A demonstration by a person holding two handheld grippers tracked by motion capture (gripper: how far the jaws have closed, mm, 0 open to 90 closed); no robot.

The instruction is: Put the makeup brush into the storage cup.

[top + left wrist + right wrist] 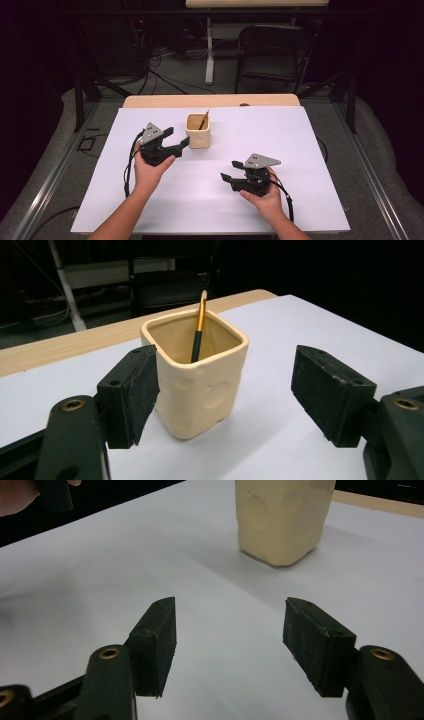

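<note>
A cream square ceramic cup [198, 131] stands upright on the white sheet [280, 135], with a thin black and gold brush [203, 120] leaning inside it. My left gripper [179, 138] sits just left of the cup, jaws open and pointing at it. In the left gripper view the cup [200, 375] stands just beyond the jaws, close to the left pad [137, 392], and the brush [199, 327] pokes above its rim. My right gripper [229, 170] rests open at the right front, pointing left. The cup [282, 517] is well ahead of its empty jaws [230, 635].
The sheet covers a wooden table [210, 101] whose far edge shows behind the cup. A black folding chair [272, 55] and a white table leg [209, 50] stand beyond it. Cables trail from both grippers toward the person's forearms.
</note>
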